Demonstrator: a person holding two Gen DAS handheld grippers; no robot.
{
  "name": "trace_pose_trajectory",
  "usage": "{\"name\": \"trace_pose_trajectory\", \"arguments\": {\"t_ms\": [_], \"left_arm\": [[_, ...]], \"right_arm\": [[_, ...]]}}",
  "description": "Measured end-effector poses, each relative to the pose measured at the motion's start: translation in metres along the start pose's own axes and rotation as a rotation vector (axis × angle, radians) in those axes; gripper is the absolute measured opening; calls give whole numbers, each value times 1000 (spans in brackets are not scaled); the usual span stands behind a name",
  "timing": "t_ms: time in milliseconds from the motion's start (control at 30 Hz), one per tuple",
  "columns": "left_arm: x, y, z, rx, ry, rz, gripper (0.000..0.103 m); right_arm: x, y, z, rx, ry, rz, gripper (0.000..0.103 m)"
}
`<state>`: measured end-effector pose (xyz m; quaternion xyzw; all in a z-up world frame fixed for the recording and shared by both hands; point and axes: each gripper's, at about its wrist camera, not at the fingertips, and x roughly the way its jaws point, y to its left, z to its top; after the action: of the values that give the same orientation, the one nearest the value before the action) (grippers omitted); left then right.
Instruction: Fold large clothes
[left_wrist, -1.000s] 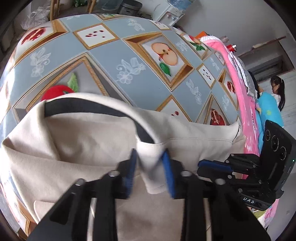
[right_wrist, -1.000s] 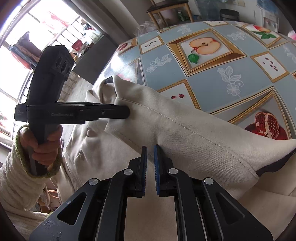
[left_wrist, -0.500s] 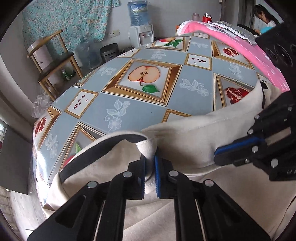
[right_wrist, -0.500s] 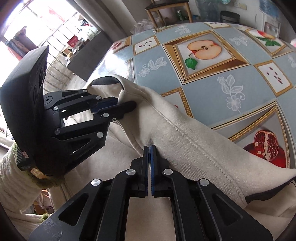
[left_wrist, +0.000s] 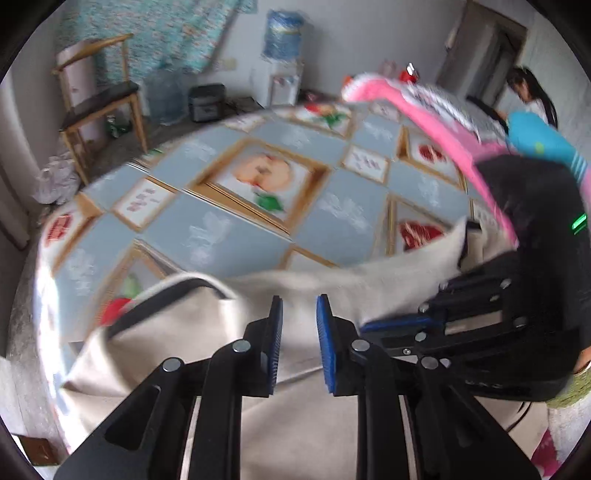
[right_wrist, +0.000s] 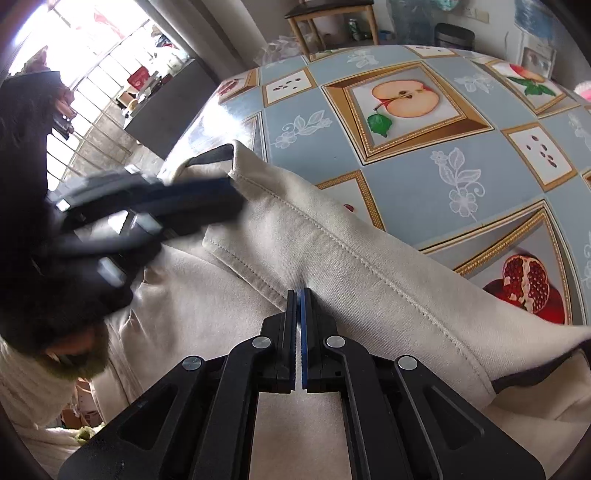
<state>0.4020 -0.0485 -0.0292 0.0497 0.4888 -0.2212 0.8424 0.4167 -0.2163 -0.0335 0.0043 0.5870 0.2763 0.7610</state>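
My left gripper (left_wrist: 298, 339) has its blue-padded fingers spread apart, with nothing between them; the cream garment (left_wrist: 192, 332) lies just beyond and beneath the tips. This view is motion-blurred. My right gripper (right_wrist: 298, 332) has its fingers pressed together on a fold of the same garment (right_wrist: 332, 266), pinching the cloth just below a stitched seam.

The garment is a large piece of cream, finely ribbed knit with a soft, matte look. A raised double-stitched hem runs diagonally across it, and a black band (right_wrist: 210, 155) lines the opening at its far end. It is draped over the near edge of the table (right_wrist: 424, 155) and hangs down toward me, its upper fold resting on the tabletop.

The table wears a glossy tablecloth – blue-grey squares with white flower sprigs, and gold-framed pictures of a halved apple (right_wrist: 404, 99) and a split pomegranate (right_wrist: 526, 282).

In the right view, my left gripper (right_wrist: 207, 201) shows as a blurred black shape beside the garment's banded end. In the left view, my right gripper (left_wrist: 399, 325) sits just to the right, its tip against the cloth. A pink fabric (left_wrist: 436, 125) lies along the table's far right edge.
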Motion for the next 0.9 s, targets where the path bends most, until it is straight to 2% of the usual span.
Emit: {"name": "trace_pose_trajectory", "arguments": {"t_ms": [67, 100, 133, 167, 200, 300, 400, 467, 500, 533, 567, 633, 767, 900], "left_arm": [[18, -7, -4, 19, 26, 38, 17], [17, -9, -5, 16, 6, 41, 17], [17, -9, -6, 10, 1, 37, 17], [16, -7, -6, 3, -2, 26, 17], [16, -6, -7, 4, -3, 19, 17], [17, -6, -9, 14, -16, 17, 17], [17, -11, -11, 35, -31, 38, 17], [18, -10, -13, 37, -38, 42, 17], [18, -9, -12, 36, -41, 41, 17], [18, -9, -12, 38, -43, 40, 17], [18, -10, -13, 44, -47, 41, 17], [18, -11, -13, 65, -58, 51, 17], [23, -13, -7, 70, -81, 70, 16], [25, -16, -4, 79, -88, 91, 14]], "right_arm": [[-13, 0, -2, 3, -9, 5, 6], [-25, -3, -4, 14, -29, -2, 22], [-43, -10, -8, 34, -60, -31, 43], [-58, -18, -12, 61, -82, -62, 53], [-68, -27, -15, 91, -93, -80, 57], [-83, -63, -29, 240, -66, -41, 57], [-64, -88, -40, 373, 0, 25, 57], [-48, -94, -44, 431, 26, 106, 53], [-41, -94, -44, 451, 32, 137, 45], [-34, -94, -43, 460, 39, 145, 30], [-29, -93, -42, 455, 41, 139, 21], [-24, -87, -36, 424, 29, 80, 13], [-27, -72, -13, 303, -42, -146, 11], [-21, -67, -8, 250, -37, -193, 10]]}}
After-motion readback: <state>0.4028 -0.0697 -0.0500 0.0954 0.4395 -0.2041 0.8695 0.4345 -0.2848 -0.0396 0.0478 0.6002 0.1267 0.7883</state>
